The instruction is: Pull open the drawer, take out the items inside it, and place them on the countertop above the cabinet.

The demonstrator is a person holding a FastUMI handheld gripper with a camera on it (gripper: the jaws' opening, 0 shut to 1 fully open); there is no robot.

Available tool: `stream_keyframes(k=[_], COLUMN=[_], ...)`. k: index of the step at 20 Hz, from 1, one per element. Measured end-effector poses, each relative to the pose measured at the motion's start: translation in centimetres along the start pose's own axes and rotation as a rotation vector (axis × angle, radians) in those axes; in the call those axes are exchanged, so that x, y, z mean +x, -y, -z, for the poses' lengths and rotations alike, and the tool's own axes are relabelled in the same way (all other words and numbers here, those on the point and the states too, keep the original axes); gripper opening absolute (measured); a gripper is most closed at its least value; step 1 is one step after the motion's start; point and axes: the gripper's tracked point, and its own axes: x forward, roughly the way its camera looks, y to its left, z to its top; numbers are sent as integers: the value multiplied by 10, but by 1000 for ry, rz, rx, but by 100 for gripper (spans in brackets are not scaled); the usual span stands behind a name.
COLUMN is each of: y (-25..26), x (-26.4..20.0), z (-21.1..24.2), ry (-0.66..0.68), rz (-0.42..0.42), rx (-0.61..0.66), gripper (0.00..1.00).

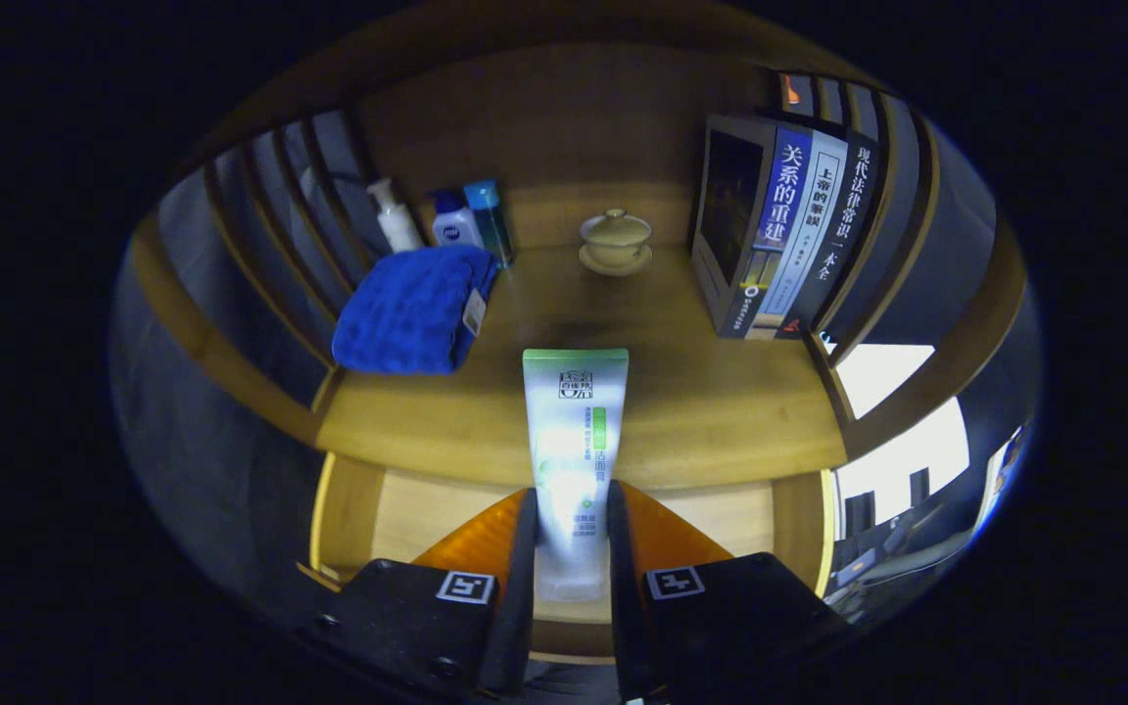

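holding the tube over the open drawer

the gripper (pixel 572 548) pinches a white tube (pixel 574 460) between both fingers, its far end reaching over the countertop (pixel 701 411). below it lies the open drawer (pixel 407 509). beyond sit a blue towel (pixel 412 308), bottles (pixel 456 220), a lidded cup (pixel 615 240) and books (pixel 789 230).

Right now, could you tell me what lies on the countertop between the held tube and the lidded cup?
Bare wood: the tube, clamped in the jaws, points at the lidded cup.
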Motion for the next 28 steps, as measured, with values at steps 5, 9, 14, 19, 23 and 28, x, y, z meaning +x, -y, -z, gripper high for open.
stream_keyframes(k=[5,9,14,19,23,28], y=[-2,4,5,12,10,7], x=[23,46,68,90,110,107], z=[-32,-38,-38,-37,-29,-35], ry=[23,27,19,13,4,45], rz=[21,49,63,106,108,95], rx=[16,27,21,12,18,17], gripper=[42,43,42,43,46,51])
